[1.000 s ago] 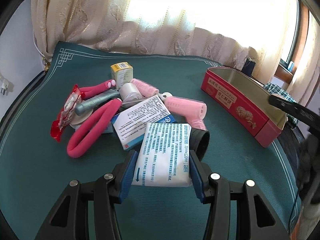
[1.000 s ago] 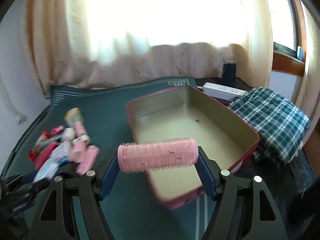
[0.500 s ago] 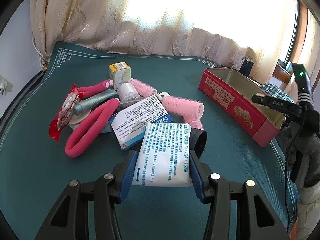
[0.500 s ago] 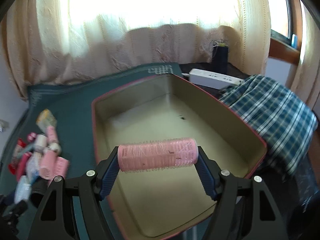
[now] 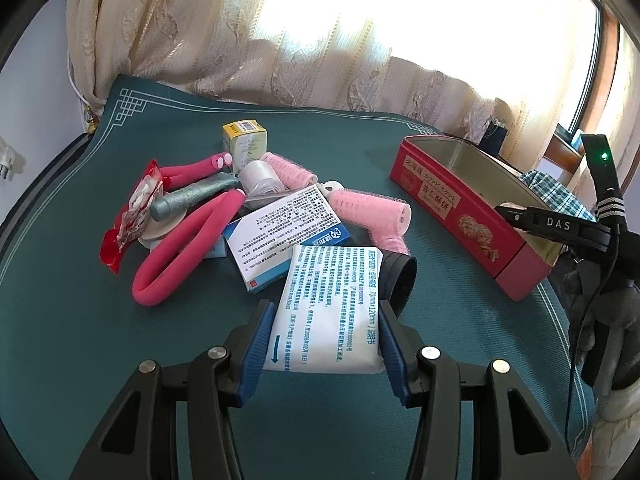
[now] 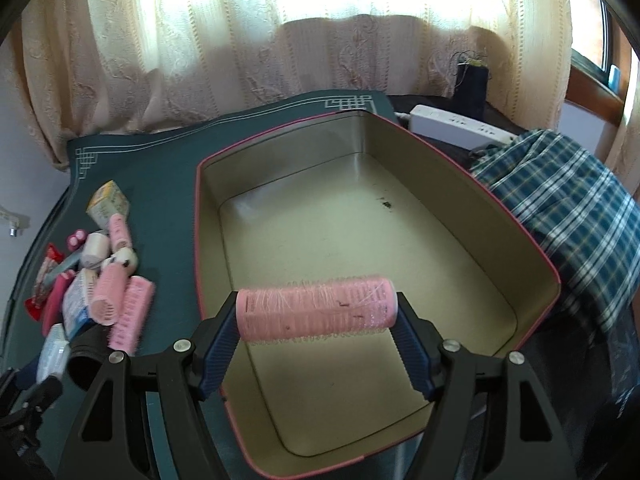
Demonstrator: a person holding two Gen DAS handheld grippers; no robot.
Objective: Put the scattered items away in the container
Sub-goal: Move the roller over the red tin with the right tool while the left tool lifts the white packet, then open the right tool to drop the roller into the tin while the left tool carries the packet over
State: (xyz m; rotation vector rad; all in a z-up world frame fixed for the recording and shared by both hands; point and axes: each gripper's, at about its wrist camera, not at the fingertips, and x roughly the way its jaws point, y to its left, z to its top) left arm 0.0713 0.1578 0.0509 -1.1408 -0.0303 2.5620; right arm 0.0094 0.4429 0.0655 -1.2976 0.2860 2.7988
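Note:
My right gripper [image 6: 316, 314] is shut on a pink hair roller [image 6: 316, 312], held crosswise above the near part of the open red tin [image 6: 532, 252], whose inside holds nothing. My left gripper [image 5: 325, 330] is shut on a white printed packet [image 5: 330, 308], low over the green mat near the pile. The pile holds pink foam curlers [image 5: 180, 248], pink rollers [image 5: 370, 210], a blue-and-white box [image 5: 280, 236], a yellow box [image 5: 245, 142], a grey tube [image 5: 192, 196] and a red wrapper [image 5: 132, 212]. The tin [image 5: 460, 208] lies to the right of the pile.
A black ring [image 5: 402, 284] lies beside the packet. The right gripper's body [image 5: 560, 228] reaches over the tin's near end. A plaid cloth [image 6: 572, 208], a white power strip [image 6: 456, 126] and a dark spool [image 6: 472, 80] lie beyond the tin. Curtains hang behind.
My right gripper has carried the pink roller from short of the tin to over its inside. My left gripper has lifted slightly, still holding the packet.

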